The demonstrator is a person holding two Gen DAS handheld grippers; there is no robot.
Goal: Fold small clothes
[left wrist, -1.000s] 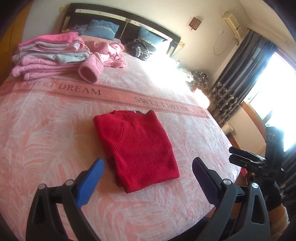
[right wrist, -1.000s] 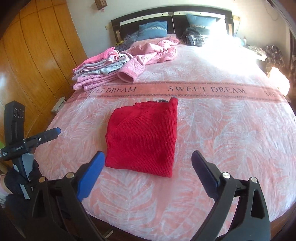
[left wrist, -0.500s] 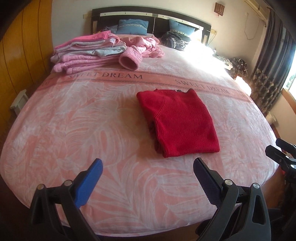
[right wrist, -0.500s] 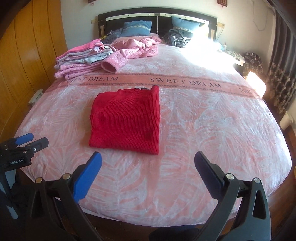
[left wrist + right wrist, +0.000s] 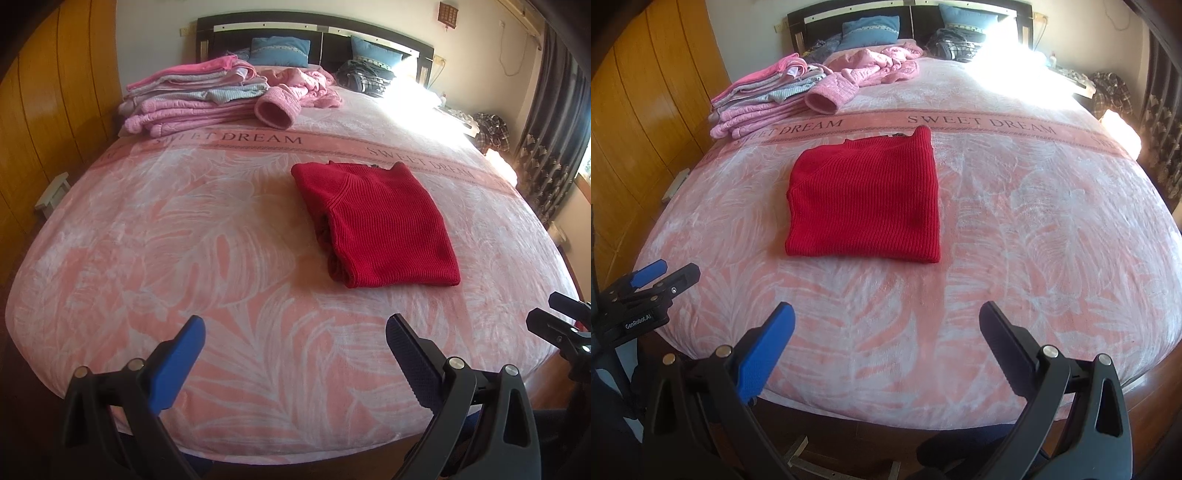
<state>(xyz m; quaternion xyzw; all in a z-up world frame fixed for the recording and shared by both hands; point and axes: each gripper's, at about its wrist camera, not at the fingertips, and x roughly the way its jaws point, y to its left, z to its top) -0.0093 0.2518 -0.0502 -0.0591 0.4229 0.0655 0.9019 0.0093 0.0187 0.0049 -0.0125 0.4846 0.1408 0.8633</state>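
Red sweater (image 5: pixel 380 225) is lying folded into a neat rectangle mid-bed, on the pink leaf-print blanket (image 5: pixel 184 240). Both grippers are pulling back past the foot edge since a second ago, so this fold looks done. Left gripper (image 5: pixel 293 354) and right gripper (image 5: pixel 886 332) are gaping wide, empty. Ribbed knit, thick rolled left edge. Pink folded stack (image 5: pixel 757 99) is sitting near the headboard.

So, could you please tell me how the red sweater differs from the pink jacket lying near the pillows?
The red sweater is folded into a flat rectangle; the pink jacket lies crumpled and unfolded. The sweater sits alone mid-bed; the jacket lies near the headboard beside the stack of folded clothes. Both rest on the bedspread, untouched by either tongs.
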